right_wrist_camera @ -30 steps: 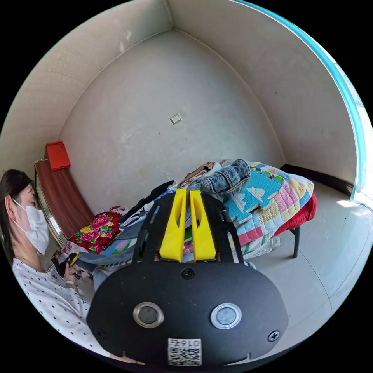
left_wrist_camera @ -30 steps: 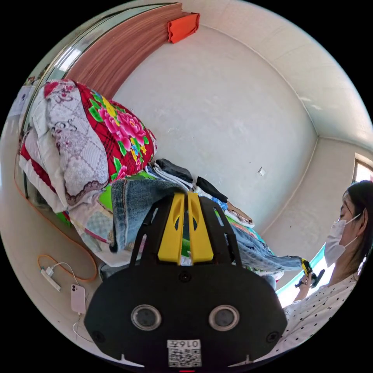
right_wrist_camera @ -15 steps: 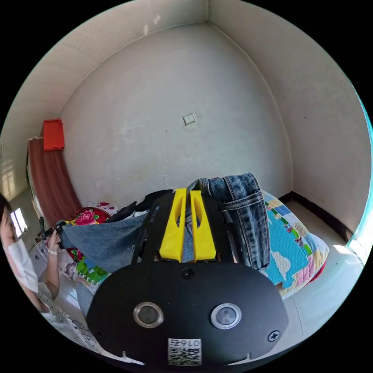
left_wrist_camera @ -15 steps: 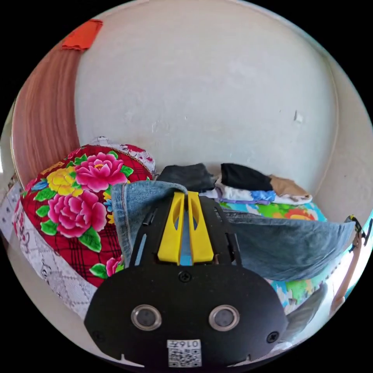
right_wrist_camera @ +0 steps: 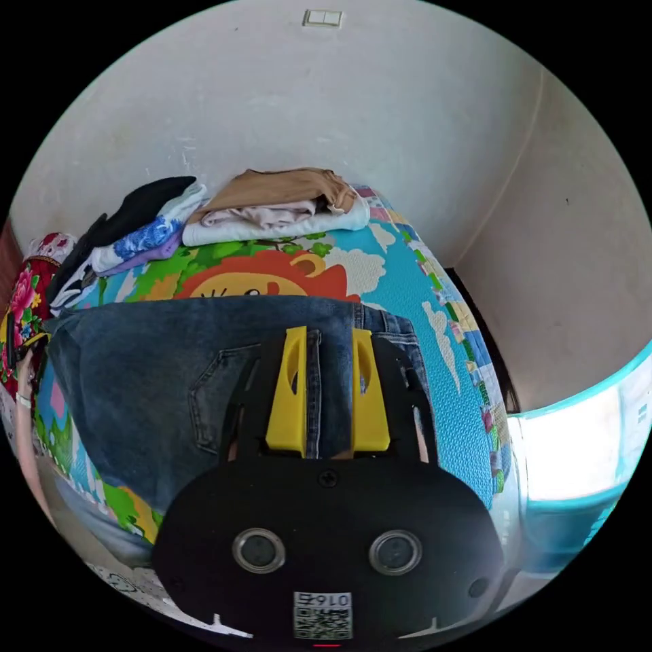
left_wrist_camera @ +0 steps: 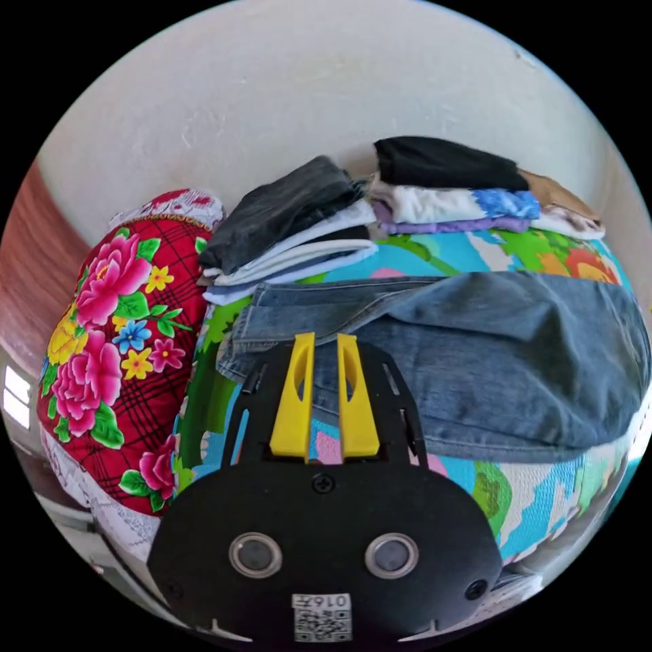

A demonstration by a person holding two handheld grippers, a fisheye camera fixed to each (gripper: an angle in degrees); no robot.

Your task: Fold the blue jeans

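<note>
I had the blue jeans (left_wrist_camera: 489,367) lying flat across the colourful play mat (right_wrist_camera: 448,319) that covered the bed, spread along its near edge so that I had a wide, level surface for folding. My left gripper (left_wrist_camera: 324,343) hung over the end of the jeans nearest the flowered quilt (left_wrist_camera: 115,339), its yellow jaws a little apart and holding nothing, the denim lying loose beneath them. My right gripper (right_wrist_camera: 328,339) stood over the other end, above the seam beside a back pocket (right_wrist_camera: 217,401), its jaws spread wider and likewise gripping nothing. I judged that both ends were let go because the cloth was set down where I wanted it, and that the next fold had not begun. The stacks of folded clothes (left_wrist_camera: 380,204) sat along the far edge of the mat against the wall, out of the working space. The jeans looked smooth enough, though the near edge drooped over the mat's side.
</note>
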